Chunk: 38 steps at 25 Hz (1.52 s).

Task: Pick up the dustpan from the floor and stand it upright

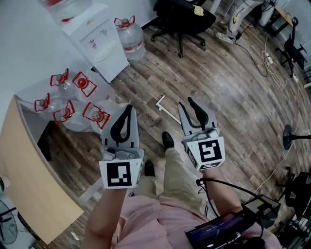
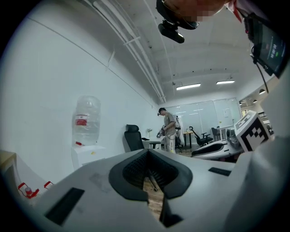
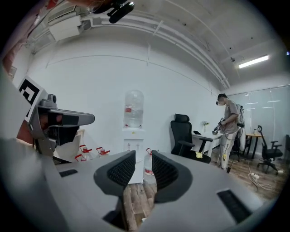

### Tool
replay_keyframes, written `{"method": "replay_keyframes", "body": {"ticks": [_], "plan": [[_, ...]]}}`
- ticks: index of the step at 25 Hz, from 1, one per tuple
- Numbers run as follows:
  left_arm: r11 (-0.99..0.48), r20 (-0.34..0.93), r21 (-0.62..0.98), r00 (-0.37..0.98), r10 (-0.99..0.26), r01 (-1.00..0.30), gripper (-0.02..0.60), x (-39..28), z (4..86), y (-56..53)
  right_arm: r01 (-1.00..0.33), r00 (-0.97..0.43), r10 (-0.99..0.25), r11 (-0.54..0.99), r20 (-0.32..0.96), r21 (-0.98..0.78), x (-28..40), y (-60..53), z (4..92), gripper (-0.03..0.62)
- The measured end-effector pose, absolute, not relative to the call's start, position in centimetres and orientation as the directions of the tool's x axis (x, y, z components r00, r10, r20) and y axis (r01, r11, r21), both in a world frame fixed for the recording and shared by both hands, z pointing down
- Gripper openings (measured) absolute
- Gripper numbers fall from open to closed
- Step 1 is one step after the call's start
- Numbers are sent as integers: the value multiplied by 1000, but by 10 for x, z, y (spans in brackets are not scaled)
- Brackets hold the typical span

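Above the wood floor [image 1: 233,92], left gripper [image 1: 129,108] pointing forward, jaws together, right gripper [image 1: 186,102] beside it, jaws apart, both empty.

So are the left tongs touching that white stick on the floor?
Apart. The head view shows bare floor between the left tongs and the white stick; the left gripper view shows them shut on nothing.

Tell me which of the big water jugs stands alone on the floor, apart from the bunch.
The jug right beside the white water dispenser, red cap up. The other jugs huddle near the wooden table, except the mounted jug atop the dispenser.
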<state>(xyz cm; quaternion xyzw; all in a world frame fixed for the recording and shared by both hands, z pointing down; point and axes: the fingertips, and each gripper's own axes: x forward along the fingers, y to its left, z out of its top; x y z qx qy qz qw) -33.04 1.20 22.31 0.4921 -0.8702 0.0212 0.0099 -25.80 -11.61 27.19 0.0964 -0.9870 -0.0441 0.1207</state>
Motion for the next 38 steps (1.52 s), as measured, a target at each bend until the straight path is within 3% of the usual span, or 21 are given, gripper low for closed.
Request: {"method": "replay_keyframes", "body": {"ticks": [12,38], "plan": [[553,203,7,-540,-817,-833,9,-403,372,-69,-16,-920,-41,998,390,66,-345,-182,417,112],[575,389,49,-514,-764,-817,9,-455,671,-130,148,-726,159,986,669,-74,-395,-219,783,135]]}}
